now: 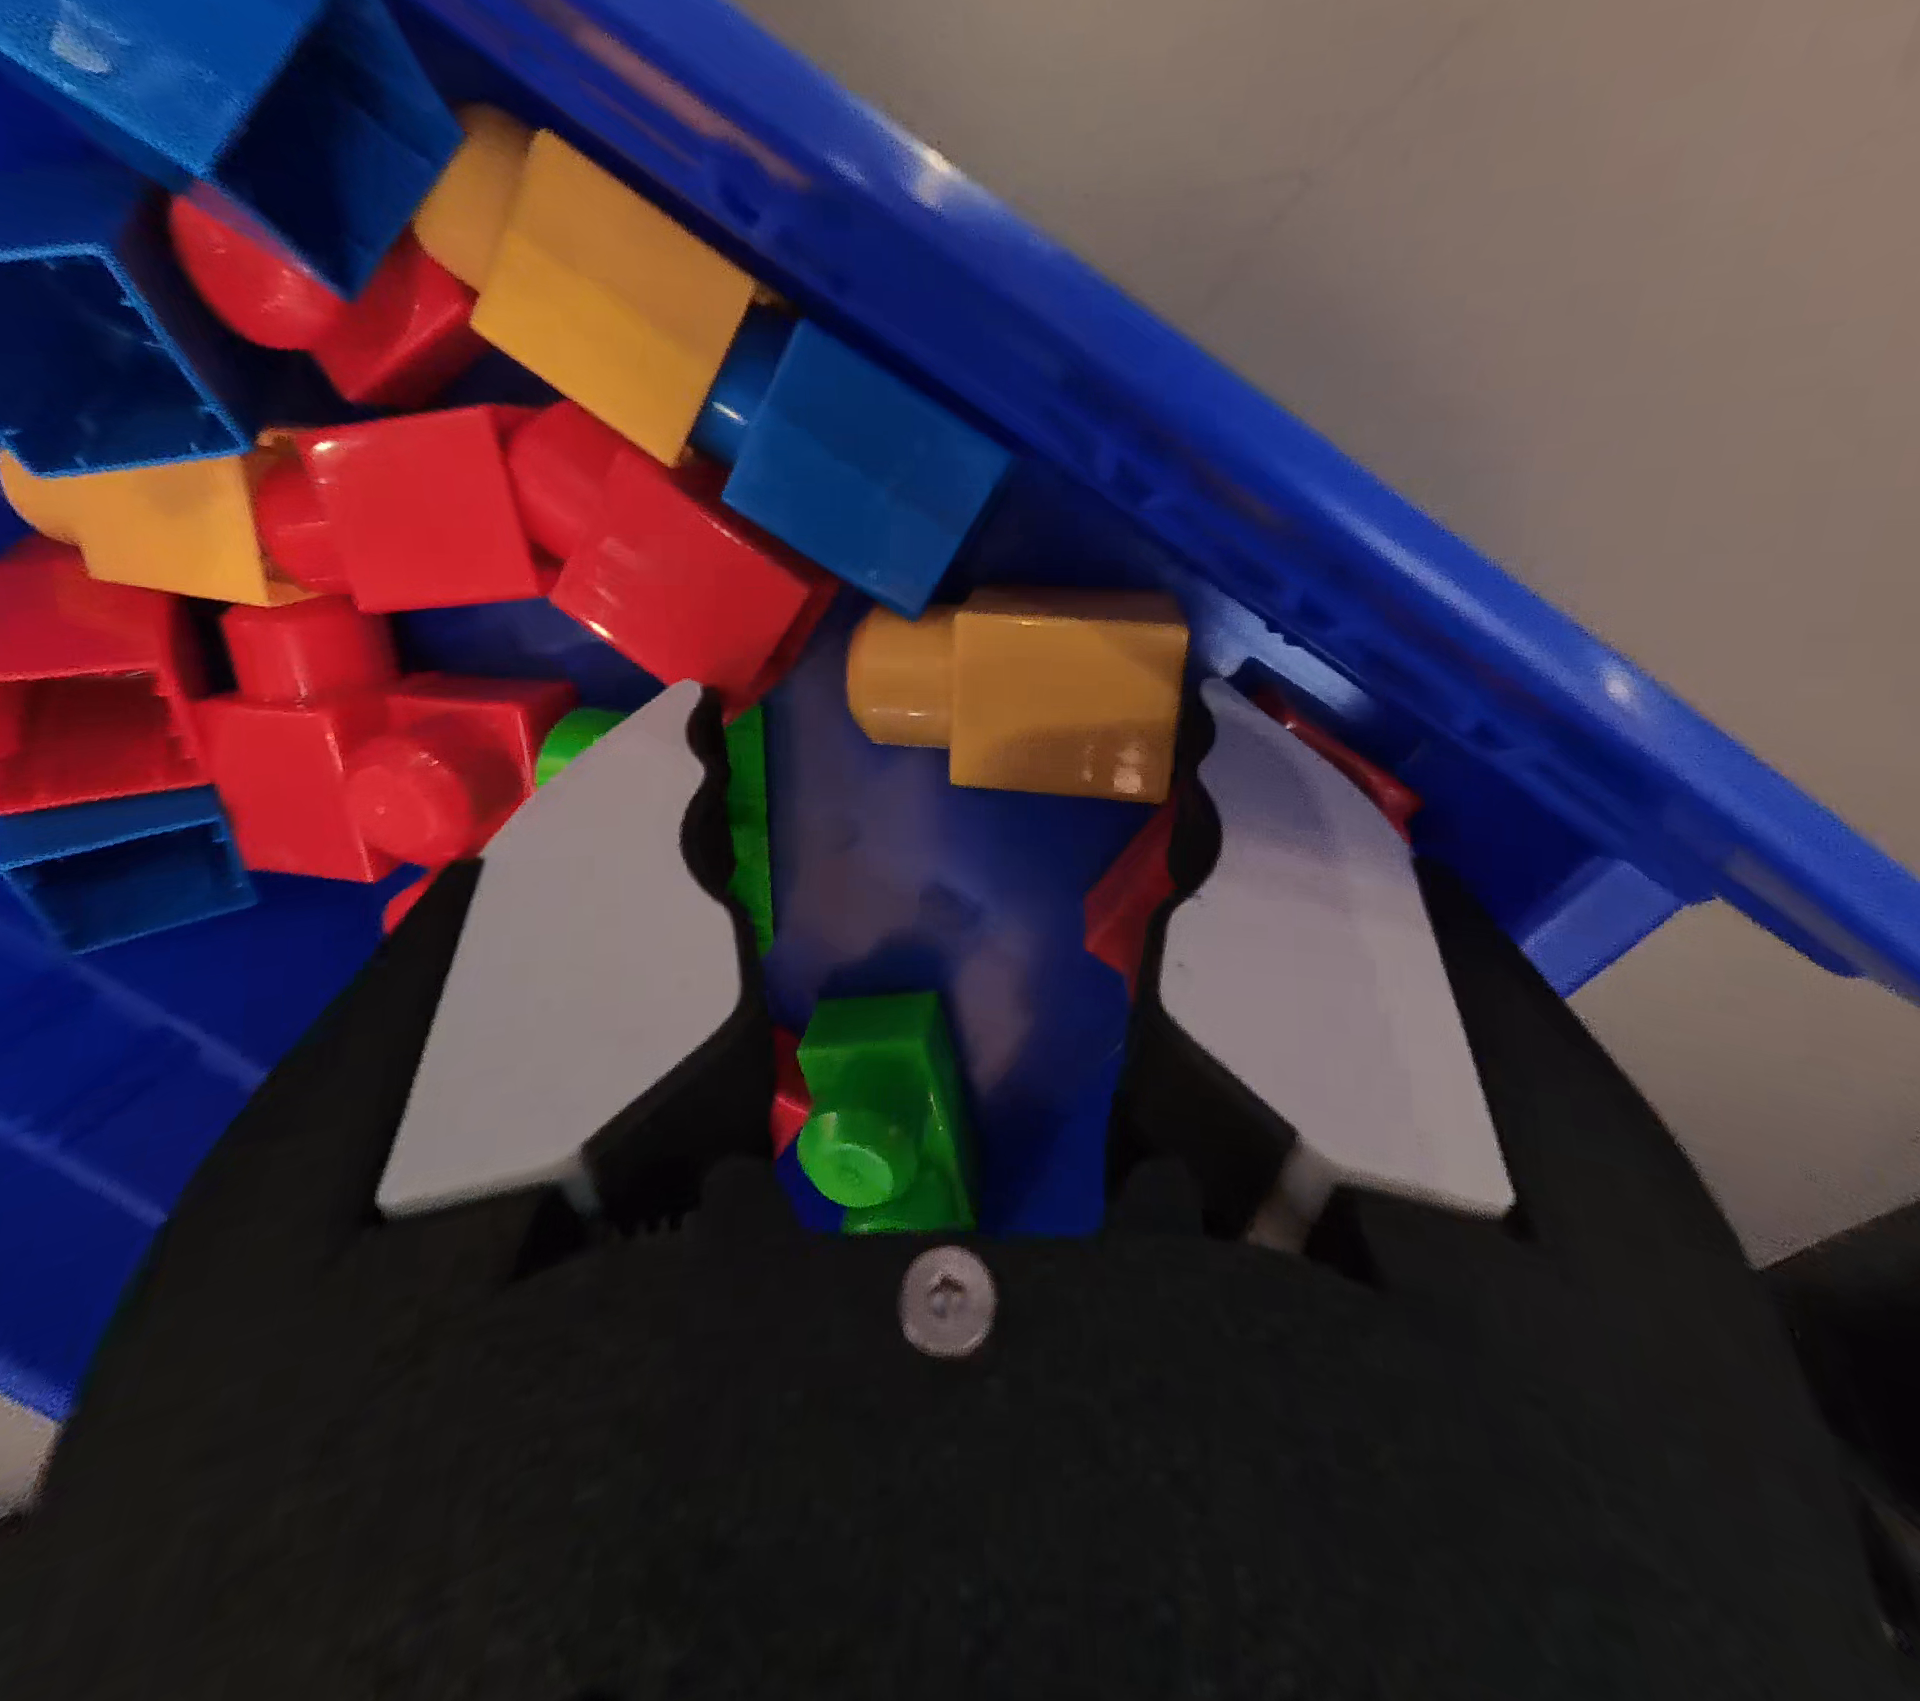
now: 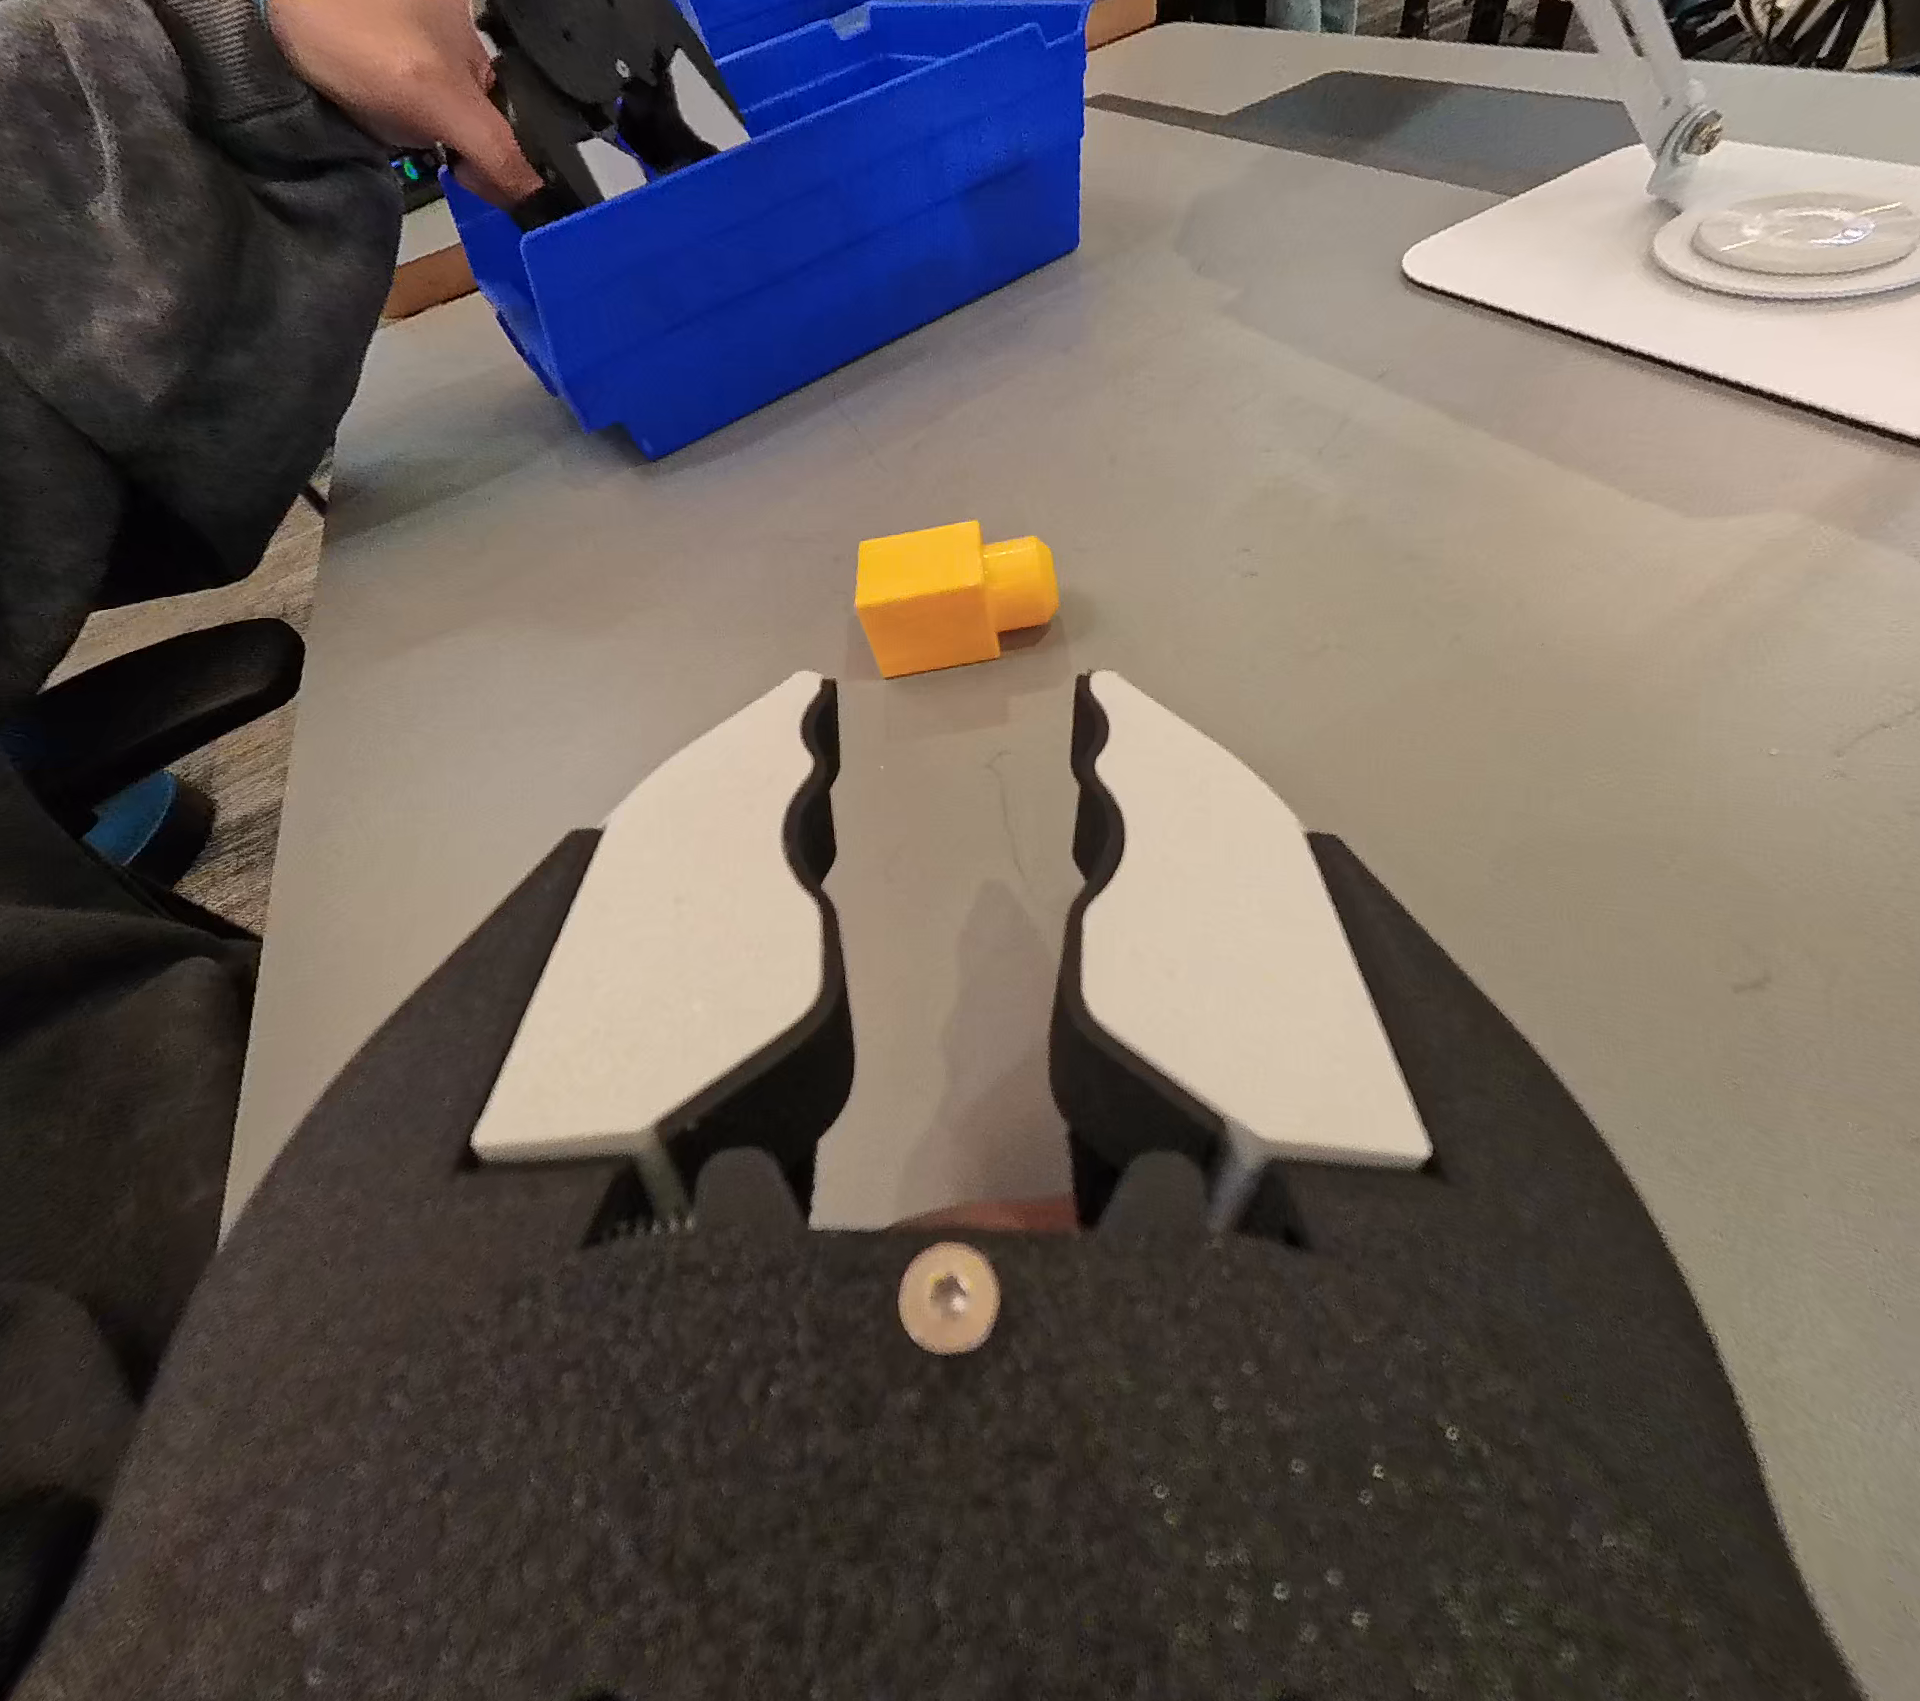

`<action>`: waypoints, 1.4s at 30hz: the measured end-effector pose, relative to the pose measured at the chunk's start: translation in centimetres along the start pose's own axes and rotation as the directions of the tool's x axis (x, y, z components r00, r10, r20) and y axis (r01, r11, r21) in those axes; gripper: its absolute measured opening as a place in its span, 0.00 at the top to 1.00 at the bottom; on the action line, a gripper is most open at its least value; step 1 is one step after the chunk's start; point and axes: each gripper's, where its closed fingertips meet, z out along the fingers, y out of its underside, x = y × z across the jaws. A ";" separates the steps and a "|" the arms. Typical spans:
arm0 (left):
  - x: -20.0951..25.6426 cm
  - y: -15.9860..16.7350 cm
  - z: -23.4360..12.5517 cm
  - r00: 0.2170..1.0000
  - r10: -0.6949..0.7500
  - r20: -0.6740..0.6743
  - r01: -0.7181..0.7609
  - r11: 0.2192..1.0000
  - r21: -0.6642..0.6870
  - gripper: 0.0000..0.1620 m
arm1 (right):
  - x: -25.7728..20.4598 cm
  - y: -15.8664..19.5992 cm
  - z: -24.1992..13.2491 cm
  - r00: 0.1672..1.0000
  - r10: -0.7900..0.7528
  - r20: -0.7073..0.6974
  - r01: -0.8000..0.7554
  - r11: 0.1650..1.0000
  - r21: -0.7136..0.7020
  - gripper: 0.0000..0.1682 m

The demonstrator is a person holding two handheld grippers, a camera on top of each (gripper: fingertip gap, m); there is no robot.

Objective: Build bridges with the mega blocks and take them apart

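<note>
The right tool point(image 2: 954, 695) is held low and level over the grey worktop point(image 2: 1351, 716), fingers pointing away from the operator, released, with bare worktop visible in the gap between them. Just beyond its fingertips, not touching them, a single yellow block point(image 2: 935, 602) lies on its side on the worktop, stud pointing right. Farther off, at the far left, a blue bin point(image 2: 810, 269) stands on the worktop. A hand point(image 2: 405, 62) on the left grips the handle of the left tool point(image 1: 945, 695) and tilts it steeply downward so that its fingers reach inside the bin. In the left wrist view this tool is spread wide, grasping nothing; its tips sit among loose red, blue, yellow and green blocks piled in the bin. An ochre block point(image 1: 1039, 701) lies between the fingertips, close against the right-hand finger, near the bin wall. A green block point(image 1: 883, 1111) lies nearer, at the base of the fingers.
</note>
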 end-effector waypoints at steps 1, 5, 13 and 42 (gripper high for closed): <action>0.0 0.0 -0.1 1.000 -0.006 -0.008 0.006 1.000 -0.002 0.49 | 0.0 0.0 -0.1 1.000 0.000 0.000 0.000 1.000 0.004 0.75; 0.1 0.6 -0.6 1.000 -0.013 -0.020 0.012 0.999 -0.044 0.49 | -0.1 0.0 -0.3 1.000 0.009 0.006 -0.009 1.000 0.007 0.75; 1.2 1.0 1.0 0.997 0.050 -0.064 -0.056 0.994 -0.092 0.59 | -0.4 0.3 -0.2 1.000 -0.002 0.015 0.002 1.000 -0.016 0.75; 12.5 -15.6 2.2 0.546 0.827 -0.131 -0.824 0.559 0.092 0.61 | -0.3 -0.4 -1.6 0.998 0.034 0.048 -0.037 0.997 0.065 0.75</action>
